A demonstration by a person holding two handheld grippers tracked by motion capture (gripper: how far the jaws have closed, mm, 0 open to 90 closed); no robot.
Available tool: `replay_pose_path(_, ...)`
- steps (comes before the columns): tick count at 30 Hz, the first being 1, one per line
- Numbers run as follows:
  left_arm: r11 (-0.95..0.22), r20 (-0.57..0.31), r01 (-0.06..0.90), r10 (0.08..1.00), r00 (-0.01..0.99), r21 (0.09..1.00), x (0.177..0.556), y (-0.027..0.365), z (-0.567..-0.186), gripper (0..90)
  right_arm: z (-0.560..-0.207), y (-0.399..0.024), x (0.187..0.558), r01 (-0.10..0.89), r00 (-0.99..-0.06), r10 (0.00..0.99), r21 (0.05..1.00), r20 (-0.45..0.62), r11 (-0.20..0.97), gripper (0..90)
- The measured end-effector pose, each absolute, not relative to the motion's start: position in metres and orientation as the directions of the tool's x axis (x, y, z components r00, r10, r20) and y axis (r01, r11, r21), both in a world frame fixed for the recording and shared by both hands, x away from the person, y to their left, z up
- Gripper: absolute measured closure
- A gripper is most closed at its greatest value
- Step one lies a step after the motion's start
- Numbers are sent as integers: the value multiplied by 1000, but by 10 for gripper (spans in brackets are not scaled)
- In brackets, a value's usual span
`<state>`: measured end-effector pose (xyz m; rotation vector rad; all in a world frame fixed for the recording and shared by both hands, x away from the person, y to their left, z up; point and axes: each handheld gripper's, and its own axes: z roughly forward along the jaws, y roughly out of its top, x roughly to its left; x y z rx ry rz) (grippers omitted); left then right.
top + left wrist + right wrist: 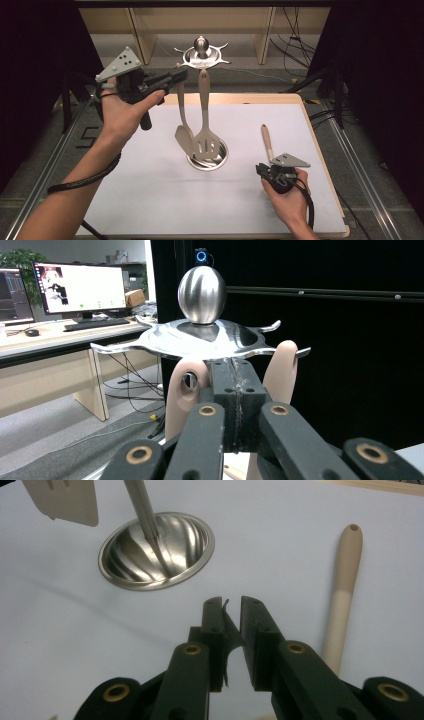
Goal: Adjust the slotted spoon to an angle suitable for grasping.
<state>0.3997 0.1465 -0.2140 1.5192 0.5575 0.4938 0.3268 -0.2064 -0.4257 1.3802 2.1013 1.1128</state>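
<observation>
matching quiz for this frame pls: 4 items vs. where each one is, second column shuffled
Things:
1. slotted turner
2. loose beige-handled utensil
3. left hand-held gripper
4. steel ball

Places:
A. lying flat on the white table, beside the right hand-held gripper
B. hanging from a hook of the utensil rack, head down by the round base
C. sitting on top of the rack
D. held up at hook height, jaws shut, by the tops of the hanging handles

Pairs: 1-B, 2-A, 3-D, 4-C
</observation>
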Motion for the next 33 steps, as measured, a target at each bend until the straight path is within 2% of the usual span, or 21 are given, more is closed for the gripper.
replay_pose_path(18, 15, -61, 68, 646, 761, 998, 406, 152, -213, 893, -425, -206, 325, 586, -420, 902, 790, 103, 183, 815)
replay_pose_path(23, 15, -66, 75, 650, 757, 997, 411, 154, -212, 893, -427, -208, 328, 563, -443, 892, 802, 87, 201, 815)
replay_pose_path(33, 17, -78, 89, 659, 748, 996, 423, 157, -210, 894, -426, -206, 327, 587, -437, 893, 785, 105, 195, 817)
